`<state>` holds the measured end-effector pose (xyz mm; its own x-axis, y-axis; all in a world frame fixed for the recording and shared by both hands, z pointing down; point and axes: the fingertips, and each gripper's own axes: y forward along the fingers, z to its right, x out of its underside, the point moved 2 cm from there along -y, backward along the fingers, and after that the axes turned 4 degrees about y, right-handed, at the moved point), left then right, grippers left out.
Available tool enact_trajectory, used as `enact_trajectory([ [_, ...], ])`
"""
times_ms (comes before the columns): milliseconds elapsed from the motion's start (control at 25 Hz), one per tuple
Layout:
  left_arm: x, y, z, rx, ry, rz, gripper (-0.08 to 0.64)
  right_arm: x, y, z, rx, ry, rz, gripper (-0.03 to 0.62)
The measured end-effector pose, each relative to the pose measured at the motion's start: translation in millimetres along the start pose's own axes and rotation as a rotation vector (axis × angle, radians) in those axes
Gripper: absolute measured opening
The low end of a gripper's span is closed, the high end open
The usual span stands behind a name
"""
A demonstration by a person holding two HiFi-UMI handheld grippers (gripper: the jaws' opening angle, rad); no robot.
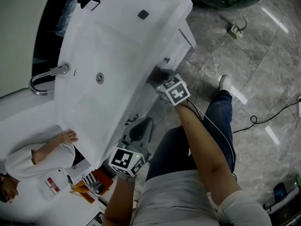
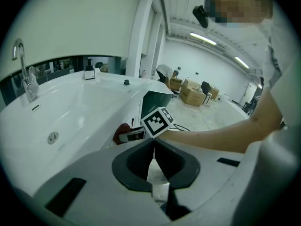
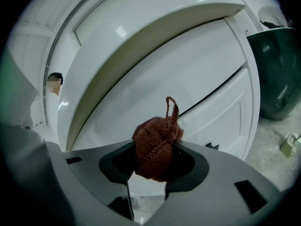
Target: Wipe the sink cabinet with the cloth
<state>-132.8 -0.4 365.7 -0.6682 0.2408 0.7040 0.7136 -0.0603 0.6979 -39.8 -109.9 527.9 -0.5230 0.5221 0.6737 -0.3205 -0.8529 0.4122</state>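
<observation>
Bright indoor light, fisheye-bent gripper views.
Long ceiling strip lights [image 2: 202,38] gleam on the glossy white sink basin [image 1: 117,46]; corners darken.

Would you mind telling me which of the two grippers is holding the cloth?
The right gripper: its jaws clamp the reddish-brown knitted cloth by the sink cabinet. The left gripper has its jaws shut on nothing.

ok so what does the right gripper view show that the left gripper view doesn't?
Only right gripper view: sink cabinet front close up; right gripper shut on the knitted cloth. Only left gripper view: faucet, basin drain, left gripper shut and empty. Both: white sink rim, the cloth, dark green tub.
</observation>
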Motion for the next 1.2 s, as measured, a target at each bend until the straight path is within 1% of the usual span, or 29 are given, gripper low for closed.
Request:
enact_trajectory([
  [120,-9,11,1,-0.001,0.014,-0.014,0.021,-16,-9,25,0.024,-0.016,0.004,0.176],
  [200,-17,21,-1,-0.003,0.014,-0.015,0.021,-27,-15,38,0.024,-0.022,0.003,0.176],
  [520,-46,60,1,-0.031,-0.025,-0.017,0.021,-53,-26,75,-0.035,-0.043,-0.04,0.176],
  [680,-60,77,7,-0.039,-0.043,-0.019,0.021,-76,-42,109,-0.001,-0.02,-0.001,0.176],
  [800,-67,88,10,-0.047,-0.048,-0.026,0.021,-92,-51,130,0.013,-0.022,0.015,0.176],
  [1000,-78,106,14,-0.055,-0.06,-0.028,0.021,-105,-58,150,0.023,-0.017,0.014,0.176],
  [1200,-84,116,17,-0.064,-0.068,-0.029,0.021,-107,-60,154,0.001,-0.011,-0.011,0.176],
])
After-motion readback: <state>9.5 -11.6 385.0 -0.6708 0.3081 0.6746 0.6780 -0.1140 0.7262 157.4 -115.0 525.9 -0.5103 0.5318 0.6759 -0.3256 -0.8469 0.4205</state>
